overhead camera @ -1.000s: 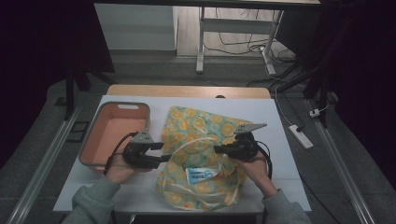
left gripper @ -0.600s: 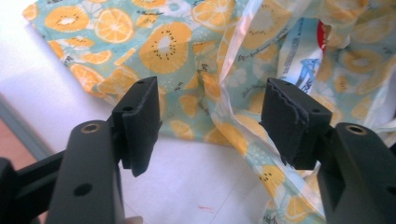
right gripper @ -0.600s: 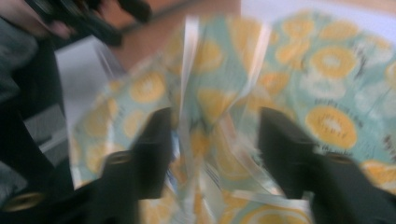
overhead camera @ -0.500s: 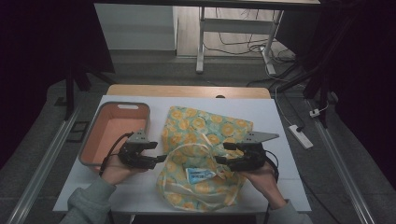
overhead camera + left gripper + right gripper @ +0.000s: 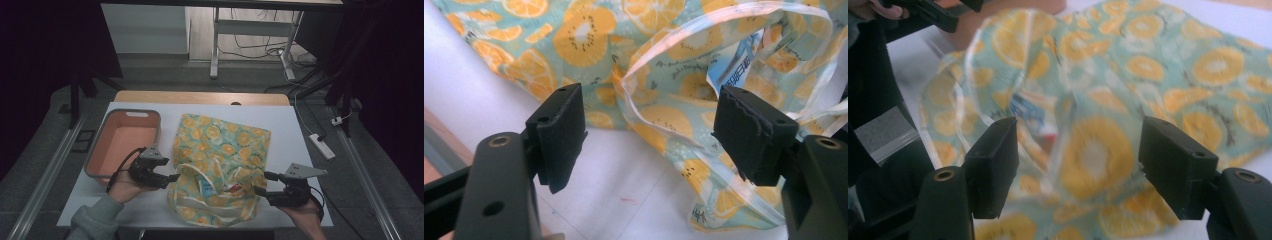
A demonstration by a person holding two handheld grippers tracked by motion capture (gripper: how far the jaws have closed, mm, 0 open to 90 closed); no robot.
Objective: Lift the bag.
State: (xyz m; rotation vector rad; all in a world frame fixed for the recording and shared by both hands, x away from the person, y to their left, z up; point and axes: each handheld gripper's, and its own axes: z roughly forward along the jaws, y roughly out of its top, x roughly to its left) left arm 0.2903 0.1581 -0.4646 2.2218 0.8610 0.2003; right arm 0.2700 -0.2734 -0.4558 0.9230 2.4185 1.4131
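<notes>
A fabric bag (image 5: 220, 145) printed with orange and kiwi slices lies on the white table (image 5: 300, 130), its mouth toward me. A blue-and-white packet (image 5: 206, 187) shows inside the mouth. My left gripper (image 5: 174, 177) sits at the left side of the mouth. Its jaws have just been opening and stand wide, pads off the cloth. In the left gripper view the bag's rim (image 5: 664, 65) lies beyond the left gripper (image 5: 656, 132). My right gripper (image 5: 257, 191) has just opened at the right side of the mouth. In the right gripper view the bag (image 5: 1173, 65) lies blurred behind the right gripper (image 5: 1078, 160), untouched.
A salmon-coloured bin (image 5: 125, 117) stands at the table's left, just beyond my left hand. The table's near edge runs close under both hands. A power strip (image 5: 322, 146) lies on the floor to the right.
My right gripper let go of the bag's rim, opened, and moved right and toward the near edge. The left gripper's jaws spread wider and the hand barely shifted. The bag's mouth sagged.
</notes>
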